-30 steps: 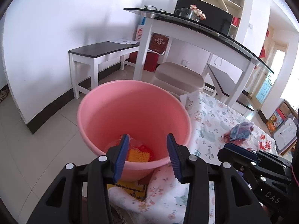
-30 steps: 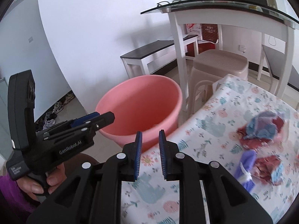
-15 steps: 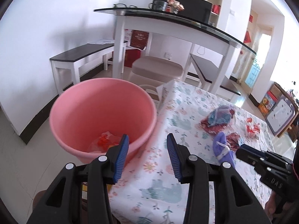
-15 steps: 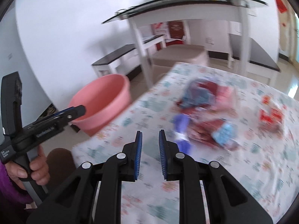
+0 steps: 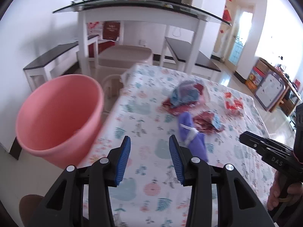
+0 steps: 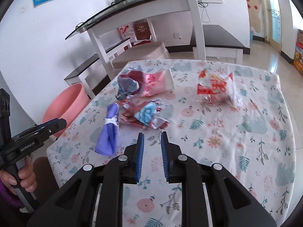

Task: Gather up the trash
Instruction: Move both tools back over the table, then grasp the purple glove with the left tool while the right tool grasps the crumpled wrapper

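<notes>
Tabletop [image 6: 246, 128], floral cloth, carrying all my trash. Pink basin [image 5: 56, 117] on the floor just off its left edge. Red-and-white wrapper [image 6: 215, 89] at far right; crumpled red and blue wrappers [image 6: 144, 111] mid-table; purple bundle [image 6: 109, 130] beside them. My left tongs [image 5: 149, 157] stand wide and empty; my right tongs [image 6: 152, 157] stand narrow, nothing between the pads.

Both wrist views look forward and down from above the near edge of the floral-clothed table [image 5: 144, 170] [image 6: 227, 151]. Shared: scattered wrappers [image 5: 181, 96] [image 6: 144, 87], pink basin [image 5: 56, 117] [image 6: 66, 104] at left, white desk [image 5: 140, 17] [image 6: 144, 7] behind.
</notes>
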A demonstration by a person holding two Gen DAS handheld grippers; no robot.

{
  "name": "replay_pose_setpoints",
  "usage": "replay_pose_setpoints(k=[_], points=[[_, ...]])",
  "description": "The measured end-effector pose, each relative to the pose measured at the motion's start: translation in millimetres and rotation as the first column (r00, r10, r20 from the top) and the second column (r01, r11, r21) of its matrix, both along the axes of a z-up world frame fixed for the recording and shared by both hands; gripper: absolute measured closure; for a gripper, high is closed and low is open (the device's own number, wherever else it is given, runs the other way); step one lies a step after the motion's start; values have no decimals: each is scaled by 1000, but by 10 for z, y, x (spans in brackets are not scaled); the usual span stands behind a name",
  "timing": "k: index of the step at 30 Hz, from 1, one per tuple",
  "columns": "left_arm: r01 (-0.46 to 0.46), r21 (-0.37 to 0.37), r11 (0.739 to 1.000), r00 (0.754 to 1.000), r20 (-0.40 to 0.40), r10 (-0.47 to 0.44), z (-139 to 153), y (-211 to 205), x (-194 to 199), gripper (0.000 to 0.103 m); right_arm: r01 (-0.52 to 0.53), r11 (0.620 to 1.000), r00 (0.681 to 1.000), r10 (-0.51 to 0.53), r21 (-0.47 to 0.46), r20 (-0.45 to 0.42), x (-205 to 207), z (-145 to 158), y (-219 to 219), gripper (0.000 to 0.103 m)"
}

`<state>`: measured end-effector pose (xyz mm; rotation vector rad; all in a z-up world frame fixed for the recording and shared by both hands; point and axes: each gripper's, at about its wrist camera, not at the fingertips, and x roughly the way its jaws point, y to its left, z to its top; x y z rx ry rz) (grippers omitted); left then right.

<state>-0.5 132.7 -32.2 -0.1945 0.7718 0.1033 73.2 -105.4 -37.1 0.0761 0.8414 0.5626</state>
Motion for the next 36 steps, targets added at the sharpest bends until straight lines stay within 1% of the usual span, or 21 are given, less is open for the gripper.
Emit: replay_pose_setpoints(k=[6,10,14,17,19,22,24,27,31,36], points=[[85,-45,995,995,-46,-87,-91,-284,130,62,4,1000,1000,-4,12,-15,30,-65,-118,84],[136,-44,990,987,-74,-139,-168,-478,200,62,8,1000,1000,-8,18,-25,34,-100,-189,84],[162,-45,986,982,-96,-166,-236,-585,266,63,9,1000,999,-7,28,-43,50,-137,-233,84],[158,-47,986,980,-110,-163,-284,-615,310,66,1,999,999,1,32,-47,56,-143,-226,84],[152,-57,987,980,-123,-158,-318,-609,337,70,-8,999,999,10,31,-49,62,-147,-207,84],[143,-88,986,978,-141,-154,-380,-587,372,84,-24,999,998,25,29,-55,80,-152,-167,84],[135,-92,987,979,-143,-148,-384,-568,364,89,-34,999,998,36,32,-56,87,-144,-134,84],[129,-86,988,982,-128,-139,-342,-523,325,92,-46,998,997,48,33,-57,114,-136,-100,84],[105,-68,992,987,-111,-112,-290,-428,262,92,-59,998,997,61,33,-54,179,-95,-46,84],[68,-65,996,992,-99,-74,-258,-286,207,93,-77,996,996,78,40,-32,287,-15,38,84]])
